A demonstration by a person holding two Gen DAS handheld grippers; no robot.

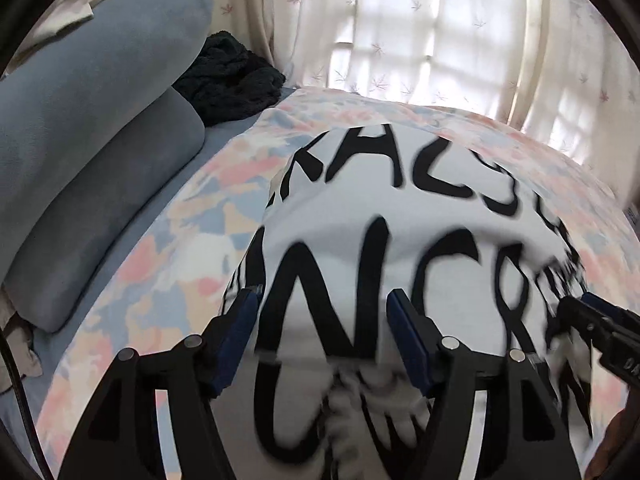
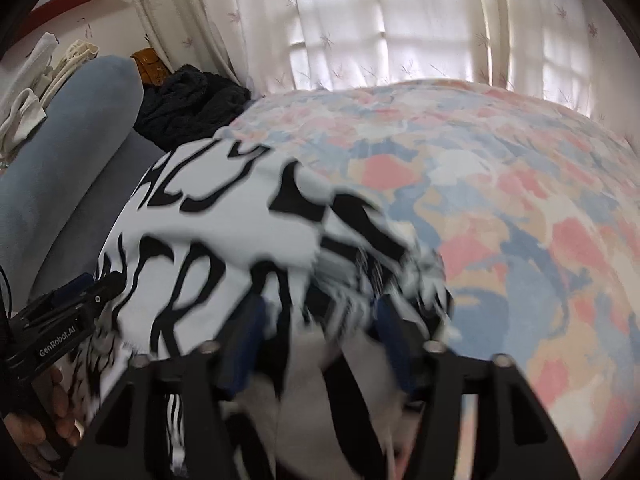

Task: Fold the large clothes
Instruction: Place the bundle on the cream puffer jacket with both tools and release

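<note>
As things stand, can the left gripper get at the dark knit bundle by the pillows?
Probably not directly. The left gripper straddles the white lettered garment, and the dark knit bundle lies far across the bed beside the blue pillows. Nothing blocks it otherwise.

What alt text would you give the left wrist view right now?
A white garment with big black lettering lies on a pastel patchwork bedspread, with the left gripper open over its near, bunched edge. The right gripper enters from the right edge; grey-blue pillows and a dark blanket lie behind.

garment (image 1: pixel 400 208) on bedspread (image 1: pixel 168 248), pillows (image 1: pixel 80 128) left
</note>
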